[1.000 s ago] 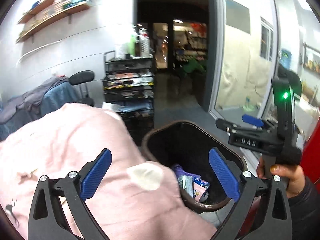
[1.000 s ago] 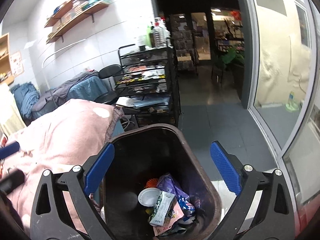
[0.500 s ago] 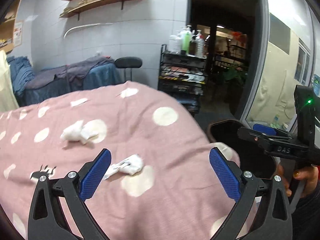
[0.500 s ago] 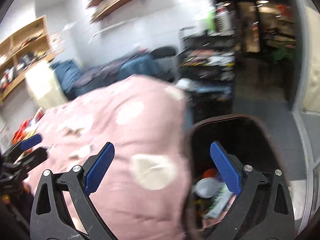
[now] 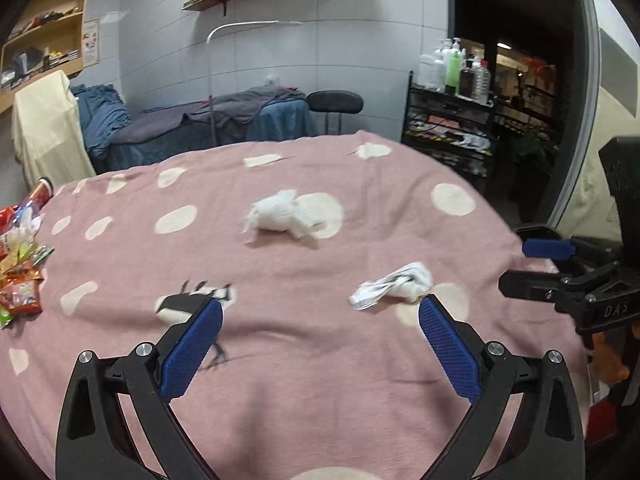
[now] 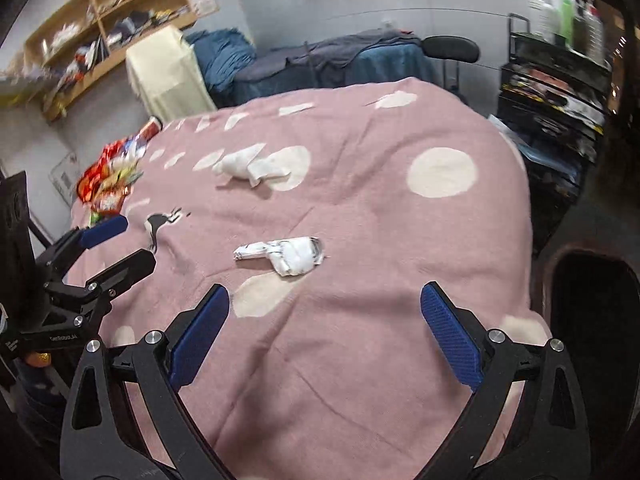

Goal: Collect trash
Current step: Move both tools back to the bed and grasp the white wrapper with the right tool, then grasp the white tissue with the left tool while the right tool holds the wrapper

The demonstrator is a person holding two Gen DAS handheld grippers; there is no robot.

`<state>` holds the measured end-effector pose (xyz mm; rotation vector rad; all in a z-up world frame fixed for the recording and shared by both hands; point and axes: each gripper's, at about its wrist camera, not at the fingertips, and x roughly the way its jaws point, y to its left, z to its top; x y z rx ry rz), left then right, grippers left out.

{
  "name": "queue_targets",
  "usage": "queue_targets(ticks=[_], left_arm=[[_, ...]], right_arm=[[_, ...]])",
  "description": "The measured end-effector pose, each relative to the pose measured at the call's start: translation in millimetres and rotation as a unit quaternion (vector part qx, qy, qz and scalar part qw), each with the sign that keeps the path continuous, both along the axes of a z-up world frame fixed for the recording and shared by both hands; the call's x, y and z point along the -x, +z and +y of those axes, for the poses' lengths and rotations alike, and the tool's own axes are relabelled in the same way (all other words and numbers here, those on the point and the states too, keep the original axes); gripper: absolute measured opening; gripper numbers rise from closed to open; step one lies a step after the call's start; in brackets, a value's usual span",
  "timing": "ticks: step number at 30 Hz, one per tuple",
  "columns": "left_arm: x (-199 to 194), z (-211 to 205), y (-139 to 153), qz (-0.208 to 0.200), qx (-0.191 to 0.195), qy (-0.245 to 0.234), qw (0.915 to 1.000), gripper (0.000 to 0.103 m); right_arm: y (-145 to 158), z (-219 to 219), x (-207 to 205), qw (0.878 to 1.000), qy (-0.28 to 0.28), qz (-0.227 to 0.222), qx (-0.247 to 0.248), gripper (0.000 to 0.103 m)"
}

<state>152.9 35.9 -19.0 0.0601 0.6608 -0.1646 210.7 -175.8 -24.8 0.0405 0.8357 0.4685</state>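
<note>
Two crumpled tissues [image 5: 394,286] [image 5: 280,216] lay apart on the pink dotted blanket [image 6: 360,208]; I held my left gripper [image 5: 320,350] and right gripper [image 6: 324,336] above it, fingers spread wide, empty; the bin [image 6: 592,312] stood beside the blanket.

The snack wrappers [image 5: 18,276] run off the left edge of the left wrist view. The trash bin [image 6: 592,312] at lower right is cut off and dark inside; shelf contents at upper left are blurred.

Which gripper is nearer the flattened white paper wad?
Left, narrowly. The wad lies just beyond the left gripper's right fingertip; the right gripper sits farther back.
</note>
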Motion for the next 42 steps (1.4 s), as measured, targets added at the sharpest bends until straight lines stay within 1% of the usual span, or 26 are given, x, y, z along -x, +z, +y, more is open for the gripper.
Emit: queue_targets(ticks=[2,5,9,12,13,14,15,16,17,18,19,20,21,23,24,25,27,32,38,42], left_arm=[[0,9,-4,0.007,-0.001,0.005,1.0000,0.098],[-4,20,-11,0.020,0.001,0.015,0.9997,0.098],[-11,30,-16,0.042,0.028,0.015,0.9986,0.098],[-16,35,-17,0.053,0.036,0.020,0.9978,0.098],[-17,36,-18,0.055,0.038,0.020,0.9975,0.098],[-19,37,-19,0.060,0.042,0.018,0.9972,0.098],[-20,38,-20,0.065,0.045,0.018,0.9967,0.098],[-21,39,-21,0.070,0.049,0.019,0.9962,0.098],[-23,40,-22,0.073,0.051,0.018,0.9959,0.098],[-24,39,-22,0.077,0.052,0.016,0.9955,0.098],[-25,40,-23,0.079,0.053,0.015,0.9953,0.098],[-26,39,-23,0.080,0.053,0.015,0.9953,0.098],[-27,39,-23,0.080,0.051,0.015,0.9954,0.098],[-29,39,-23,0.080,0.048,0.013,0.9955,0.098],[-30,38,-22,0.080,0.046,0.013,0.9957,0.098],[-32,37,-21,0.079,0.042,0.013,0.9959,0.098],[-36,36,-19,0.076,0.037,0.011,0.9964,0.098],[-59,30,-12,0.070,0.025,0.008,0.9972,0.097],[-101,16,-11,0.071,-0.016,-0.008,0.9973,0.097],[-130,14,-13,0.082,-0.011,-0.007,0.9965,0.097]], right_arm=[[-1,14,-7,1.000,0.012,0.004,0.012,0.095],[-9,31,-24,0.999,0.031,0.031,0.032,0.095],[-19,60,-46,0.994,0.060,0.060,0.065,0.095],[-27,84,-57,0.989,0.079,0.067,0.106,0.095],[-30,91,-62,0.986,0.084,0.070,0.127,0.094],[-33,95,-65,0.984,0.086,0.073,0.137,0.092],[-36,100,-68,0.982,0.090,0.079,0.146,0.085],[-42,104,-74,0.980,0.095,0.089,0.152,0.075],[-45,105,-78,0.979,0.095,0.098,0.153,0.068],[-50,106,-82,0.978,0.095,0.108,0.154,0.054],[-54,105,-85,0.977,0.096,0.119,0.151,0.045],[-55,104,-87,0.977,0.096,0.122,0.147,0.044],[-53,102,-87,0.978,0.094,0.119,0.142,0.040],[-52,101,-85,0.979,0.092,0.109,0.142,0.036],[-51,100,-83,0.980,0.091,0.103,0.145,0.033],[-48,98,-79,0.981,0.088,0.093,0.149,0.032],[-44,96,-79,0.982,0.086,0.086,0.144,0.031],[-29,79,-69,0.990,0.064,0.071,0.106,0.030],[-11,62,-48,0.994,0.053,0.056,0.074,0.030],[-3,49,-36,0.996,0.044,0.046,0.062,0.030]])
